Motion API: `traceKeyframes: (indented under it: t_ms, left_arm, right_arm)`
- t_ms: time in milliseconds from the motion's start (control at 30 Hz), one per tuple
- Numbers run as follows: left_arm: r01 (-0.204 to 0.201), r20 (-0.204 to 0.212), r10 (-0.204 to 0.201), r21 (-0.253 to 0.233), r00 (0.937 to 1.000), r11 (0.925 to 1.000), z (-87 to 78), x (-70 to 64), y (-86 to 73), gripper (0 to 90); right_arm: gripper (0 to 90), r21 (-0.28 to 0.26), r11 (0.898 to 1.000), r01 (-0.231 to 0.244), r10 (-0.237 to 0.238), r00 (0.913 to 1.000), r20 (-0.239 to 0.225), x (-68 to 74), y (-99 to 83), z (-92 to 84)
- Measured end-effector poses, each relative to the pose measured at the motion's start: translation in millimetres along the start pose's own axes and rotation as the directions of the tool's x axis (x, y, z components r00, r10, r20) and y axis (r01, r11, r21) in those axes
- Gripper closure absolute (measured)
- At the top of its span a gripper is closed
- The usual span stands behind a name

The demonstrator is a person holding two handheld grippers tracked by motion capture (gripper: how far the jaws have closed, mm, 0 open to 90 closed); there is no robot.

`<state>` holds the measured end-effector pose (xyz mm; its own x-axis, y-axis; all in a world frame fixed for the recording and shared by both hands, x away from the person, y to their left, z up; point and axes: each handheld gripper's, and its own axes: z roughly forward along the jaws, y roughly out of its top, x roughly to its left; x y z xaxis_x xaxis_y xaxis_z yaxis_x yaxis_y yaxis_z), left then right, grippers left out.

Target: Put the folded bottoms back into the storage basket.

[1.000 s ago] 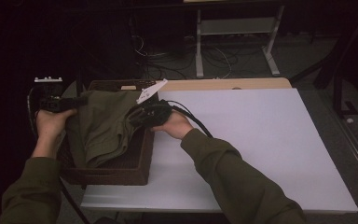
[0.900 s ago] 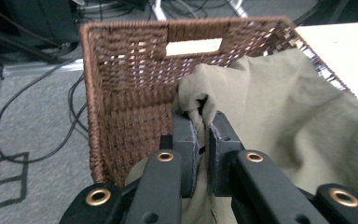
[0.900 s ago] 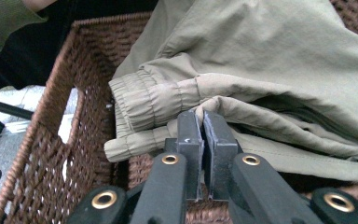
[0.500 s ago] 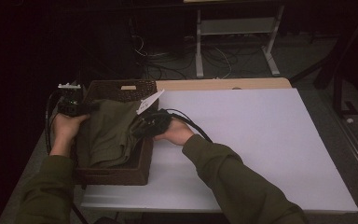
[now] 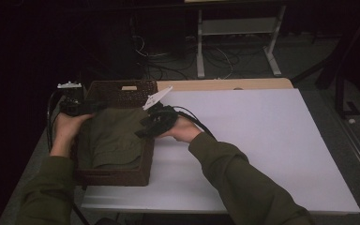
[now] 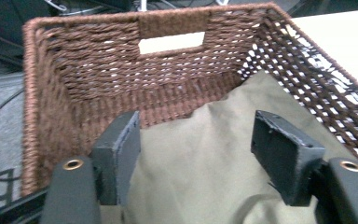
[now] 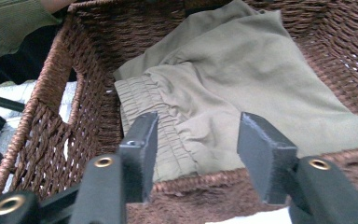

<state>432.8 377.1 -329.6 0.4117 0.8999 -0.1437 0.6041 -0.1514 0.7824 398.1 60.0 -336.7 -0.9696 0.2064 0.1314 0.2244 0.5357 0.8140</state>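
A brown woven basket [image 5: 117,177] stands at the table's left end, and a folded olive garment [image 5: 112,136] lies inside it. My left gripper [image 5: 82,107] sits at the basket's far left corner. In the left gripper view its jaws [image 6: 200,158] have just been opening and stand apart over the garment [image 6: 205,191] without pressing it, facing the basket's handle wall [image 6: 98,60]. My right gripper [image 5: 152,123] is at the basket's right rim. Its jaws [image 7: 203,154] have just been opening too and stand apart above the garment's elastic waistband [image 7: 168,116], with nothing gripped.
The white table top [image 5: 262,150] stretches free to the right of the basket, with a wooden strip [image 5: 225,84] along its far edge. Cables and a white stand [image 5: 234,33] lie on the dark floor behind. Both olive sleeves come in from the bottom.
Both grippers went from shut on the garment to open. The garment, bunched high over the basket before, now lies flat inside it. The left hand moved in and down to the basket's far corner.
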Motion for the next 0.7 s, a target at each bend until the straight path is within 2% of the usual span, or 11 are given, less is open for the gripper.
traceKeyframes:
  t_ms: [100,167,233,333,433,533,600,700]
  left_arm:
    - [-0.016,0.043,0.016,-0.016,0.9989,0.9998,-0.2,-4.7,-1.1,25.6]
    - [-0.025,0.059,0.026,-0.007,0.9979,0.9997,0.9,-8.2,-2.0,18.5]
    - [-0.039,0.078,0.04,-0.007,0.9962,0.9992,0.9,-11.7,-2.9,15.7]
    - [-0.041,0.106,0.044,-0.024,0.9934,0.9988,-0.6,-16.7,-4.8,12.3]
    - [-0.052,0.129,0.056,-0.036,0.9901,0.998,-1.9,-23.9,-7.5,7.0]
    - [-0.06,0.15,0.063,-0.02,0.9867,0.998,-2.6,-31.5,-8.2,0.0]
    - [-0.072,0.172,0.075,-0.025,0.9822,0.9971,-4.9,-37.9,-8.9,0.0]
    - [-0.081,0.192,0.087,-0.04,0.9776,0.9959,-9.5,-48.8,-10.6,0.0]
  right_arm:
    - [40.0,-0.008,1.0,-0.017,0.017,0.9997,0.018,-4.6,-1.6,-4.8]
    - [37.2,-0.021,0.999,-0.032,0.033,0.9986,0.041,-9.7,-3.9,-10.7]
    - [34.7,-0.031,0.998,-0.047,0.048,0.9977,0.048,-12.5,-5.5,-14.7]
    - [28.4,-0.042,0.998,-0.049,0.052,0.996,0.073,-16.7,-10.3,-23.1]
    - [21.2,-0.047,0.997,-0.058,0.061,0.995,0.079,-19.5,-15.8,-31.3]
    - [14.3,-0.067,0.996,-0.056,0.064,0.9917,0.112,-21.9,-22.6,-41.3]
    - [11.4,-0.075,0.995,-0.062,0.072,0.988,0.137,-24.8,-27.3,-49.4]
    - [1.0,-0.086,0.994,-0.069,0.082,0.9841,0.158,-28.1,-33.0,-58.7]
